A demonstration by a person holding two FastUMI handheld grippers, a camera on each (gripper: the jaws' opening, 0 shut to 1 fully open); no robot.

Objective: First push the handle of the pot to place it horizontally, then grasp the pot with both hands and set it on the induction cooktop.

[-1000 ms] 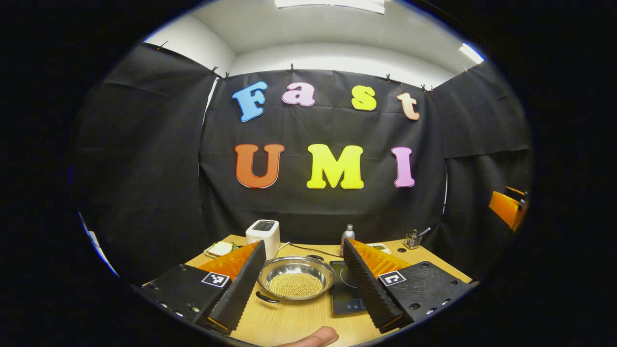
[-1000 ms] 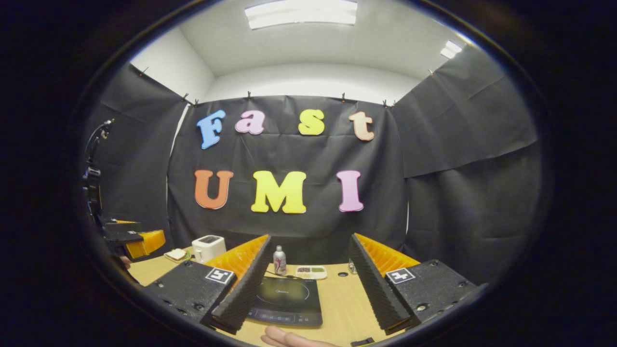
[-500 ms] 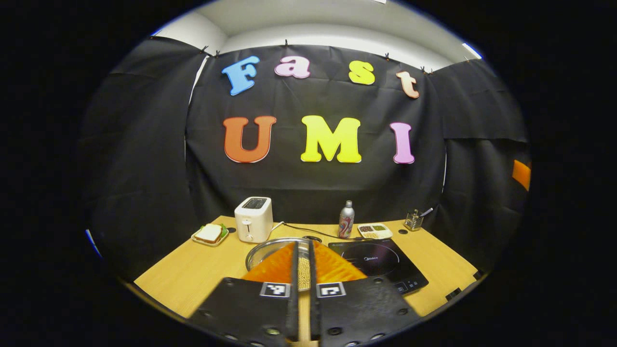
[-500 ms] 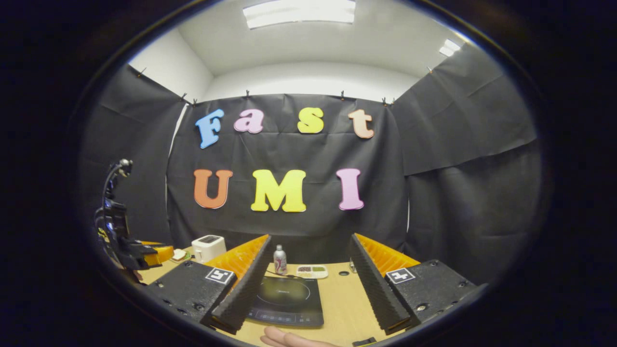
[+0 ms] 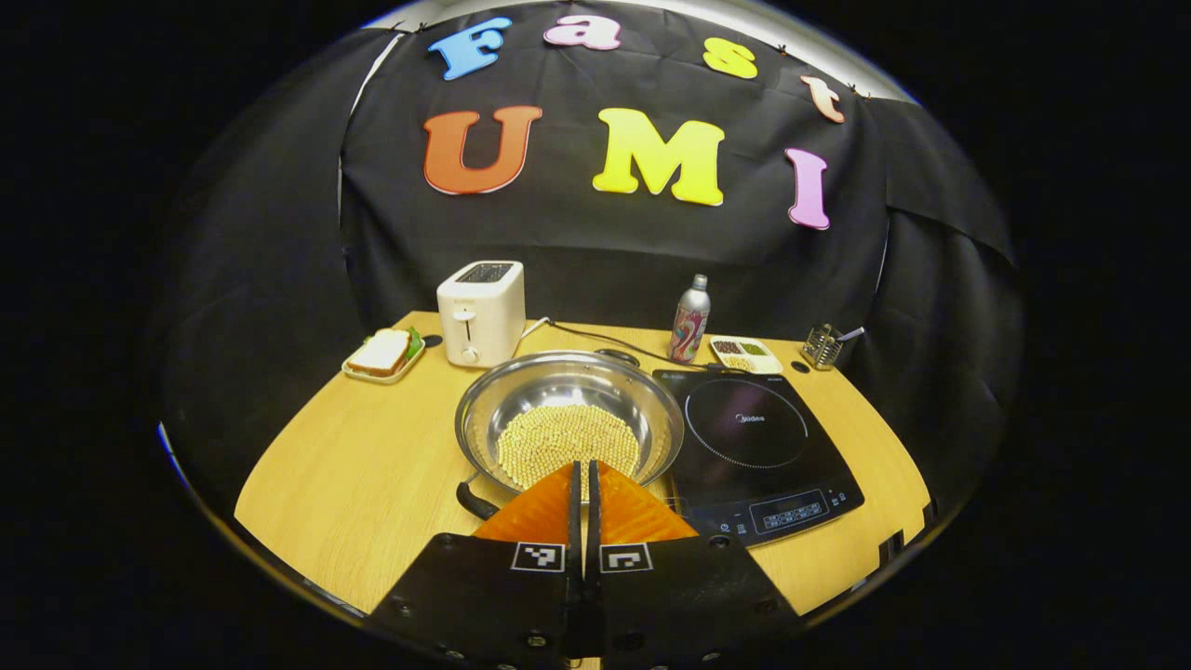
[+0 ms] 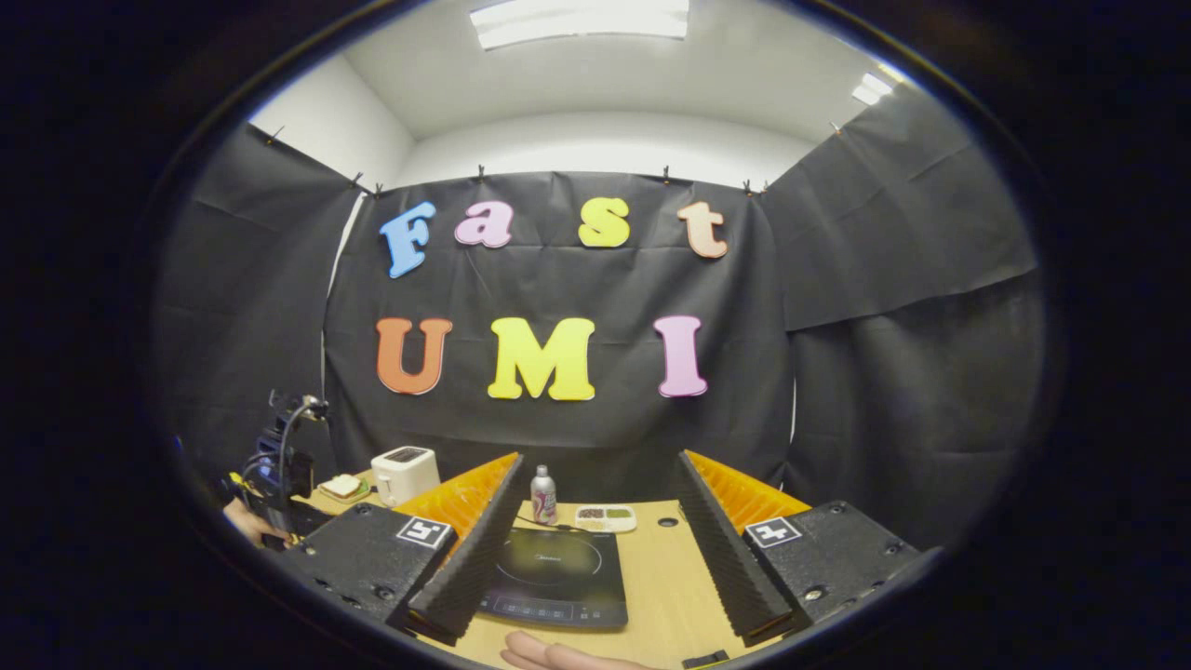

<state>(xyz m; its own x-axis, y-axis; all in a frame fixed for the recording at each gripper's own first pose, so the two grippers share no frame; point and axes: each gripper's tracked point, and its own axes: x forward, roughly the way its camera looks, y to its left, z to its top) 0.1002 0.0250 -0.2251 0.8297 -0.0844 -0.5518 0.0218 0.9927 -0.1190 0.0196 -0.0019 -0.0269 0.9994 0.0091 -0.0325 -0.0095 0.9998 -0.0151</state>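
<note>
Steel pot (image 5: 569,409) beyond left gripper (image 5: 583,475) (jaws closed, empty).

You have no wording you can make out here: the small mark at the centre of the induction cooktop (image 5: 749,437) is too tiny to read, like the symbols along its front edge.

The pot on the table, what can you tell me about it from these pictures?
The pot is a wide, shallow round pan that looks like shiny steel. Its bottom holds a heap of small pale beads or grains. One dark loop handle sticks out at its near left edge; another shows at the far rim. It sits flat and upright on the wooden table, close beside the black induction cooktop, not on it. A white toaster stands behind. The shut left tool points at its near rim; I cannot tell whether they touch.
</note>
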